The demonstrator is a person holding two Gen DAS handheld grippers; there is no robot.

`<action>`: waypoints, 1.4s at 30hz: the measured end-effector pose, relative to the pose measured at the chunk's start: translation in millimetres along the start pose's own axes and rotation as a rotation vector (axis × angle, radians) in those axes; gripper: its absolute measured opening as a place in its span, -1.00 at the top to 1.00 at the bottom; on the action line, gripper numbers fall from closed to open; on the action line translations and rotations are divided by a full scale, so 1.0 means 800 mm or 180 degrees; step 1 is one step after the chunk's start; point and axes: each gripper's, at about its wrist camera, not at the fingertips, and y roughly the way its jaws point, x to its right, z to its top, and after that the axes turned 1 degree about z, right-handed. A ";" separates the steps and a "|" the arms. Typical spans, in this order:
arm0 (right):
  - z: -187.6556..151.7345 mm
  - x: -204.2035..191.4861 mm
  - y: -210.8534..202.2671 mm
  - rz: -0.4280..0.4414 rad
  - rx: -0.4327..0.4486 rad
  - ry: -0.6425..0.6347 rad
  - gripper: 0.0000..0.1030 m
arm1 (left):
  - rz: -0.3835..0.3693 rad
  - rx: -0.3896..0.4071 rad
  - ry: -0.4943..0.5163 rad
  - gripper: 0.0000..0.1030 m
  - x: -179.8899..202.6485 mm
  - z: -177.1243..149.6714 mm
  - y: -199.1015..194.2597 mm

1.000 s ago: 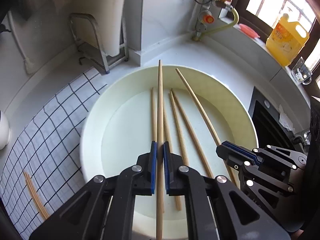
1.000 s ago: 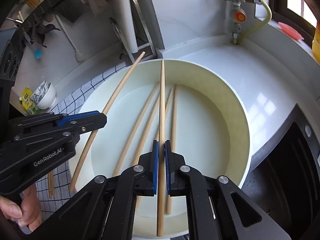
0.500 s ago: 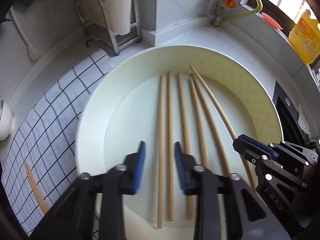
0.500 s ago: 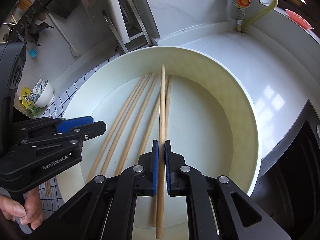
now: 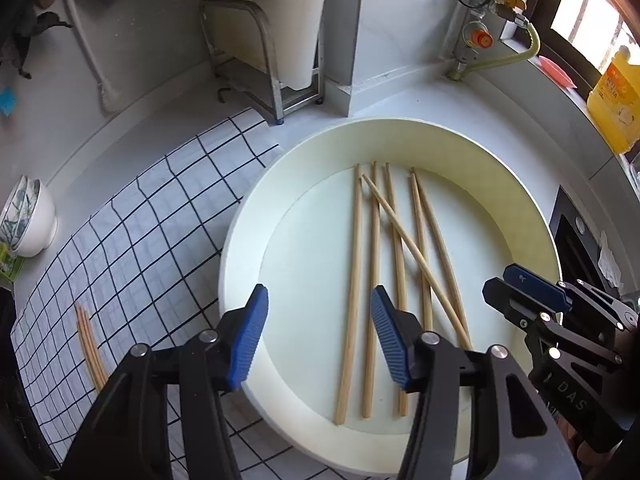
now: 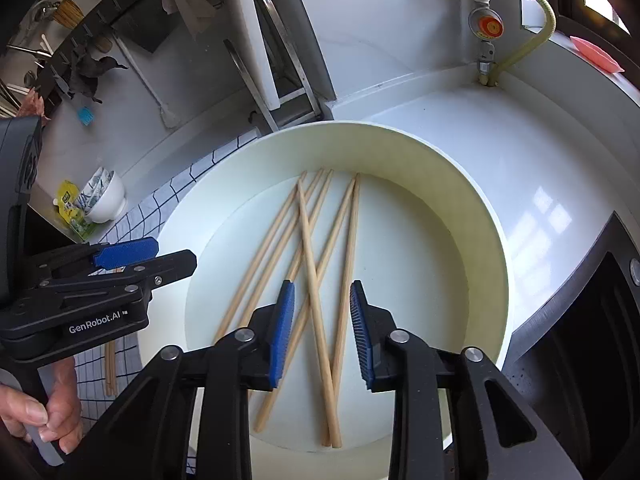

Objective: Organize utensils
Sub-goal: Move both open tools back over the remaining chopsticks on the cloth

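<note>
Several wooden chopsticks (image 5: 374, 280) (image 6: 308, 256) lie flat on the bottom of a wide cream basin (image 5: 256, 208) (image 6: 472, 184); one lies slanted across the others. My left gripper (image 5: 318, 334) hovers over the basin's near left part, its jaws opening, nothing pressed between the blue pads. My right gripper (image 6: 322, 330) hangs above the chopsticks' near ends, jaws opening too; chopsticks show through the gap below, none gripped. Each view shows the other gripper at its side: the right gripper (image 5: 532, 296), and the left gripper (image 6: 132, 256) with a person's hand (image 6: 44, 408) on it.
Two more chopsticks (image 5: 90, 344) lie on the checked cloth (image 5: 132, 240) left of the basin. A patterned bowl (image 5: 28, 216) stands at far left, a metal rack (image 5: 256, 60) behind, a yellow bottle (image 5: 614, 100) on the sill, a dark stove edge (image 6: 580, 320) at right.
Both grippers were shut on a chopstick each; the left let go first, then the right. Both chopsticks now lie in the basin, the right one's crossing the rest.
</note>
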 end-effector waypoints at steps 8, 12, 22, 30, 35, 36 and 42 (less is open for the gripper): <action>-0.006 -0.020 -0.016 0.0024 0.0068 0.0014 0.29 | -0.0013 0.0111 -0.0100 -0.10 -0.024 -0.014 -0.023; -0.011 -0.045 -0.024 0.0004 0.0088 -0.0049 0.26 | -0.0021 0.0168 -0.0149 -0.12 -0.040 -0.025 -0.037; -0.022 -0.124 -0.030 0.0088 0.0135 -0.0277 0.17 | 0.0138 0.0299 -0.0400 -0.23 -0.120 -0.068 -0.079; -0.036 -0.204 0.000 0.0235 -0.0050 -0.0597 0.11 | 0.0416 0.0275 -0.0794 -0.23 -0.212 -0.125 -0.092; -0.048 -0.262 0.026 0.0350 -0.0179 -0.0868 0.06 | 0.0582 0.0206 -0.1053 -0.23 -0.269 -0.166 -0.090; -0.051 -0.272 0.031 0.0367 -0.0205 -0.0911 0.05 | 0.0605 0.0185 -0.1100 -0.23 -0.279 -0.174 -0.087; -0.073 -0.324 0.077 0.0377 -0.0466 -0.1149 0.05 | 0.0633 0.0054 -0.1308 -0.23 -0.322 -0.214 -0.069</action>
